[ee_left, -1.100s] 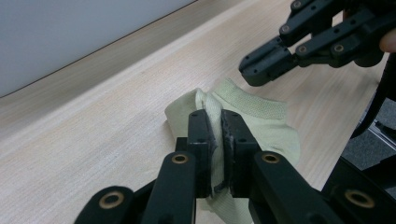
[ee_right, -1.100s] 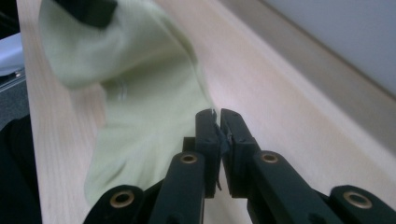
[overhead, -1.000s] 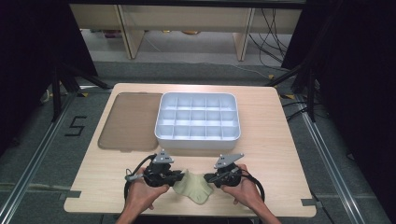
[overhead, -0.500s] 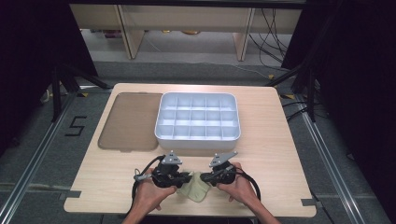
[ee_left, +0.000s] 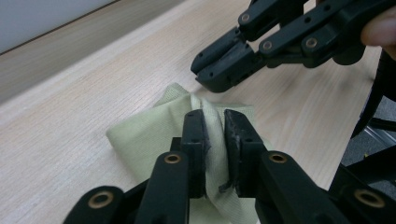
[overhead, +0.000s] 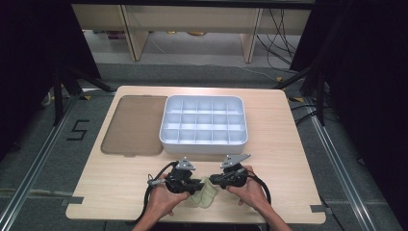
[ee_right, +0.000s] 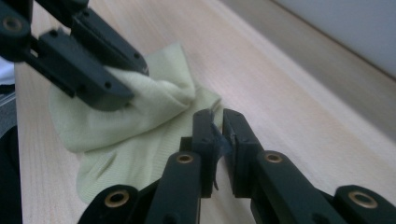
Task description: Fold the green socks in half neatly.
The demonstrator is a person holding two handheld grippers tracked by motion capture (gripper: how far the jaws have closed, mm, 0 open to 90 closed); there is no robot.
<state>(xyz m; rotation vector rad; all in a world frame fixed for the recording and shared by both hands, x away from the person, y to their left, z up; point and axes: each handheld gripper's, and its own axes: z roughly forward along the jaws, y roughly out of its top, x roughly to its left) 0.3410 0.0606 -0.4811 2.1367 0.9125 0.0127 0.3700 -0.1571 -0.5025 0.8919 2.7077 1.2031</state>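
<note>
A pale yellow-green cloth (overhead: 205,196) lies bunched near the table's front edge, between the two hand-held grippers. My left gripper (overhead: 197,186) comes in from the left. In its own view a raised fold of the cloth (ee_left: 149,135) fills the gap of the left gripper (ee_left: 214,116); its jaws have just been opening a little, with the fold still pinched. My right gripper (overhead: 214,182) faces it from the right. In its own view the right gripper (ee_right: 215,116) has only a thin slit between its jaws, nothing in it, its tip at the cloth's (ee_right: 135,135) edge.
A white tray (overhead: 204,143) divided into several compartments stands mid-table behind the hands. A flat brown lid (overhead: 132,125) lies to its left. Bare wooden table (overhead: 293,187) stretches to the right. The front edge is close below the hands.
The left hand has moved right, closer to the right gripper. The cloth between them is more bunched and narrower than before. The right hand has stayed put.
</note>
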